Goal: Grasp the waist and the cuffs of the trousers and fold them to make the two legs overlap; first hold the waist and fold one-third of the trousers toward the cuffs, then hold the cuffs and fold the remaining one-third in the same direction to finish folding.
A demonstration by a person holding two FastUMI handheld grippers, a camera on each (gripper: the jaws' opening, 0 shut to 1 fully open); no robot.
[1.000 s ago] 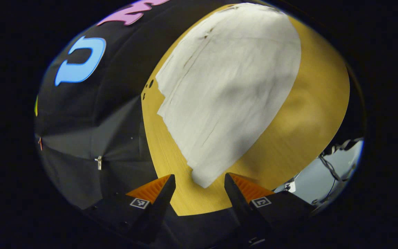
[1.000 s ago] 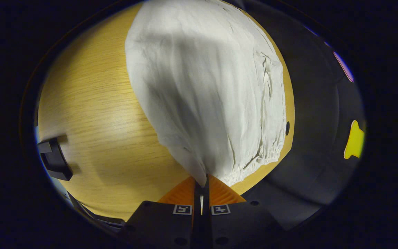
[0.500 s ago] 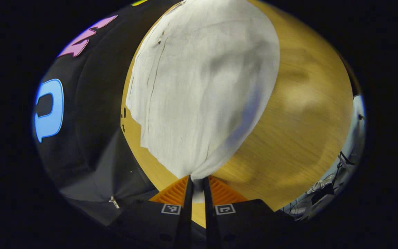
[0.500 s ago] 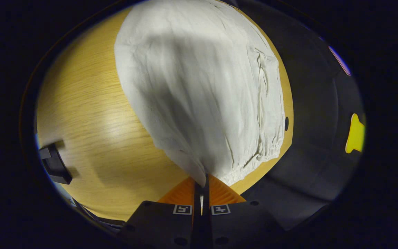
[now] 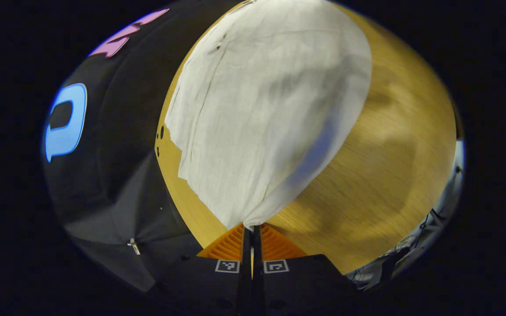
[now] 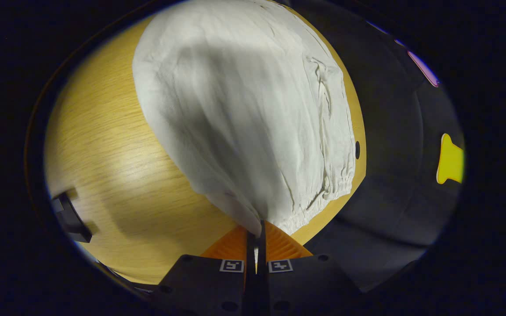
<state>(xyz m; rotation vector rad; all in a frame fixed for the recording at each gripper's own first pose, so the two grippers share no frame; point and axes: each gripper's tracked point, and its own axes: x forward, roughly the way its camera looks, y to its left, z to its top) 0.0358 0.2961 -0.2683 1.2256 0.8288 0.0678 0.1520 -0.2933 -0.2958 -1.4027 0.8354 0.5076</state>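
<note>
White trousers (image 5: pixel 270 105) lie spread on the wooden table (image 5: pixel 389 166). In the left gripper view, my left gripper (image 5: pixel 251 230) is shut on the near corner of the cuff end, and the cloth rises to the fingers in a point. In the right gripper view, the trousers (image 6: pixel 244 114) stretch away from me, with the gathered elastic waistband (image 6: pixel 336 188) at the lower right. My right gripper (image 6: pixel 256 226) is shut on the waist's near corner, which is pulled up off the table (image 6: pixel 117 166).
The black cloth wall (image 5: pixel 117 145) runs close along the table's far edge, where small holes (image 5: pixel 161 131) mark the wood. A dark object (image 6: pixel 70 217) sits at the table's left rim in the right gripper view. Bare wood lies beside the trousers.
My left gripper went from open near the cuff corner to shut on it, and the corner now lifts. My right gripper kept its hold on the waist and drifted slightly.
</note>
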